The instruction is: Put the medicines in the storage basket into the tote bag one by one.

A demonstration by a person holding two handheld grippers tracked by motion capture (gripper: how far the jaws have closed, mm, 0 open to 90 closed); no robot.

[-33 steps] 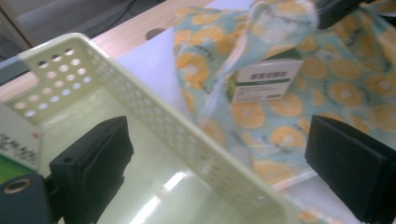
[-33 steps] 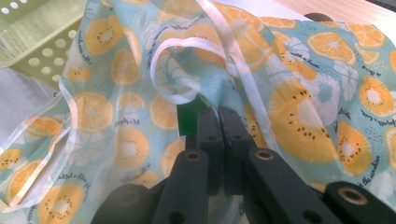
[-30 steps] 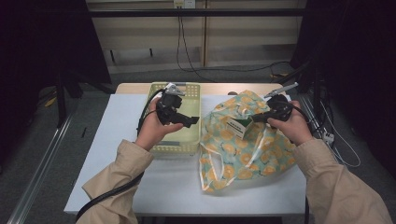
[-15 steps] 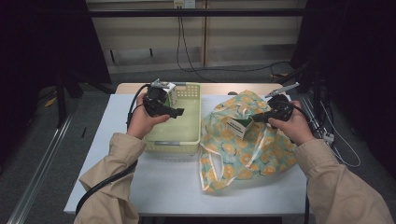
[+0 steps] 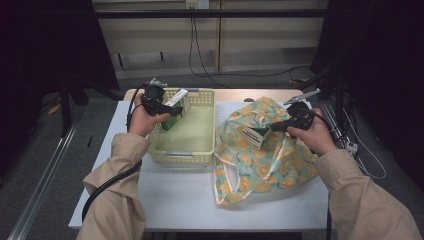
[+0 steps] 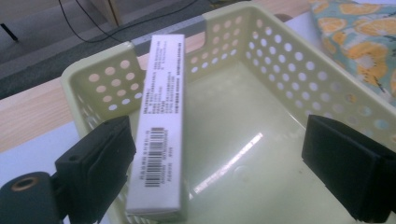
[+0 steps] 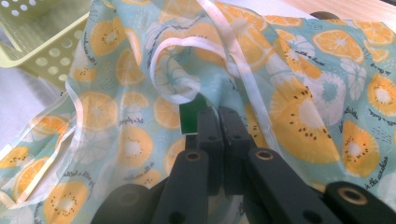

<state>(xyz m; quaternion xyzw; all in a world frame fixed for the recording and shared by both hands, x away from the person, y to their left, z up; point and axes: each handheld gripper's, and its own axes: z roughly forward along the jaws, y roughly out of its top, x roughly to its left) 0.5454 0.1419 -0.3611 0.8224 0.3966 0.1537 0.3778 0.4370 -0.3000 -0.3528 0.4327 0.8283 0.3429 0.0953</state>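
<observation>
A long white box with a barcode (image 6: pixel 161 126) stands on end in the far left corner of a pale yellow basket (image 6: pixel 280 56), leaning by the left jaw. My left gripper (image 6: pixel 219 133) is open wide around it. From above, that gripper (image 5: pixel 170 110) sits over the basket's (image 5: pixel 185 157) left wall with the white box (image 5: pixel 175 102) beside it. My right gripper (image 5: pixel 274 127) holds a small green and white box (image 5: pixel 256 136) above an orange-print bag (image 5: pixel 260 170). Its jaws (image 7: pixel 217 114) are shut on the box's green edge (image 7: pixel 189 119) against the bag (image 7: pixel 303 130).
The basket and bag lie side by side on a white table (image 5: pixel 175 200), basket on the left. The bag's white handles (image 7: pixel 187 93) loop loose near my right gripper. Cables run across the floor behind the table, and a power strip (image 5: pixel 351 147) sits at its right edge.
My left gripper has moved left and away across the basket to its far left corner with the white box. The right gripper and its box have stayed over the bag.
</observation>
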